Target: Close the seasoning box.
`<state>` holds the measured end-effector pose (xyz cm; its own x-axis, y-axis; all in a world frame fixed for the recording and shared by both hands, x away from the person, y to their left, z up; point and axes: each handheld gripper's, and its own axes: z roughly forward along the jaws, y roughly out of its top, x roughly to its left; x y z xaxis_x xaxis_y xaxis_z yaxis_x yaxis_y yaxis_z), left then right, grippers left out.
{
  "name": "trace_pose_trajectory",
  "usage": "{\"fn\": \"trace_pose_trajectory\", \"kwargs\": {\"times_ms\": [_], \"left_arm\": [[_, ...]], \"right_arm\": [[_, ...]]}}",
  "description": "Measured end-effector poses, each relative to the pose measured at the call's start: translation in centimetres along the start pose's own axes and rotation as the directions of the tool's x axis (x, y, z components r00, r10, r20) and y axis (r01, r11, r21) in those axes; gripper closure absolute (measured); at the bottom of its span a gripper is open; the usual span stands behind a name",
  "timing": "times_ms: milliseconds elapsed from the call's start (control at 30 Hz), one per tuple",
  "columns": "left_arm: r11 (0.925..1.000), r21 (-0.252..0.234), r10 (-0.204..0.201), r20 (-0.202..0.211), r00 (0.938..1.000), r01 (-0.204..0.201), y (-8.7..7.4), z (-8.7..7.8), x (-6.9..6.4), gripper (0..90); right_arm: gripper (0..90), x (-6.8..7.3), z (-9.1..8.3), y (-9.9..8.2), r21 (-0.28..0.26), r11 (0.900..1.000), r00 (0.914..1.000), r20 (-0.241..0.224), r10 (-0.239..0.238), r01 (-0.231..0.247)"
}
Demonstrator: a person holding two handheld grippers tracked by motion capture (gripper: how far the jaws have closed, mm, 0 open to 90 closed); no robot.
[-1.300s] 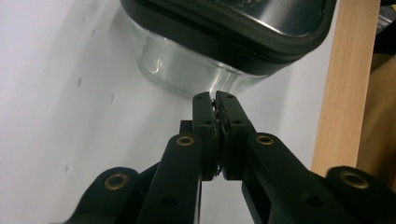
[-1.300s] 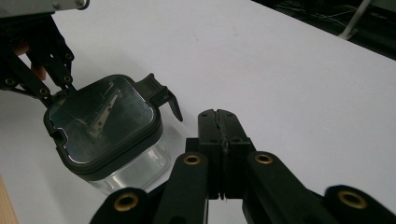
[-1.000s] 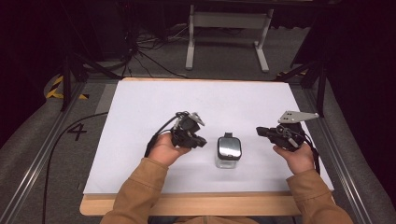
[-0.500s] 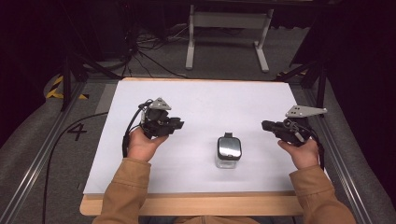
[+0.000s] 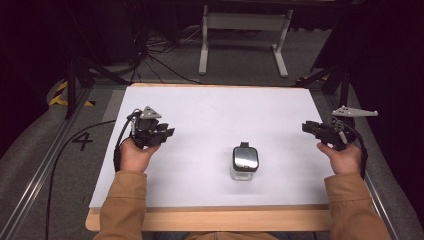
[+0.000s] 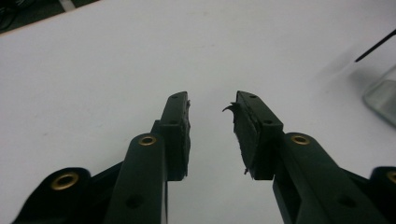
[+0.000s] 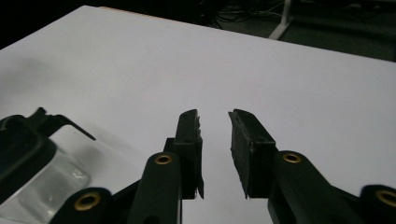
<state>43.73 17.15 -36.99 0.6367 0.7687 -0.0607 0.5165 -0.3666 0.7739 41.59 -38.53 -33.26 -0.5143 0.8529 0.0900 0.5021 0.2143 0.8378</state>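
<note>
A clear glass jar with a black clip lid [image 5: 245, 161] stands upright on the white table [image 5: 215, 120], a little right of centre and near the front. In a hand at the left, my left gripper [image 5: 169, 132] points right toward the jar and is well apart from it. Its jaws are open with nothing between them [image 6: 212, 105]; the jar's glass edge [image 6: 383, 93] shows at the right of that view. My right gripper [image 5: 306, 127] is held at the table's right edge, pointing left, open and empty [image 7: 214, 119]. The jar [image 7: 32, 163] sits low on the left there.
A wooden strip [image 5: 220, 220] runs along the table's front edge. Metal rails [image 5: 40, 170] flank the table on both sides. Beyond the far edge are a white stand [image 5: 240, 30] and floor cables [image 5: 160, 55]. A cable [image 5: 75, 145] trails from my left gripper.
Both hands have drawn outward from the jar: my left gripper moved left across the table, my right gripper moved right to the table's edge. The jar stayed put.
</note>
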Motion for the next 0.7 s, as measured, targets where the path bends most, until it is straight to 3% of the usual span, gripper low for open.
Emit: {"fn": "trace_pose_trajectory", "kwargs": {"times_ms": [167,200,267,400,433,700], "left_arm": [[0.9995,0.006,-0.032,-0.012,0.9994,0.032,-1.2,1.0,1.3,60.1],[0.9995,0.006,-0.03,-0.02,0.9993,0.031,-1.6,1.5,1.7,55.3],[0.9972,0.038,-0.064,-0.016,0.9978,0.065,-2.0,2.0,2.2,54.3],[0.9971,0.03,-0.07,-0.01,0.9975,0.071,-2.6,2.8,2.7,51.7],[0.9953,0.035,-0.09,-0.012,0.9958,0.091,-2.9,3.3,2.9,50.5],[0.9939,0.06,-0.091,-0.025,0.9955,0.093,-3.5,4.4,3.0,44.8]], "right_arm": [[65.9,-1.8,0.6,-1.0,0.026,0.9986,0.999,0.007,0.045,-0.045],[63.2,-2.6,1.1,-1.7,0.042,0.9966,0.9974,0.016,0.07,-0.071],[61.4,-3.0,1.5,-2.1,0.057,0.9942,0.9956,0.026,0.09,-0.091],[57.7,-3.6,2.9,-3.3,0.095,0.9926,0.9955,0.063,0.07,-0.076],[57.5,-3.7,3.3,-3.6,0.105,0.9918,0.9955,0.068,0.066,-0.073],[52.0,-4.4,5.6,-5.9,0.148,0.9859,0.9943,0.084,0.067,-0.078]]}}
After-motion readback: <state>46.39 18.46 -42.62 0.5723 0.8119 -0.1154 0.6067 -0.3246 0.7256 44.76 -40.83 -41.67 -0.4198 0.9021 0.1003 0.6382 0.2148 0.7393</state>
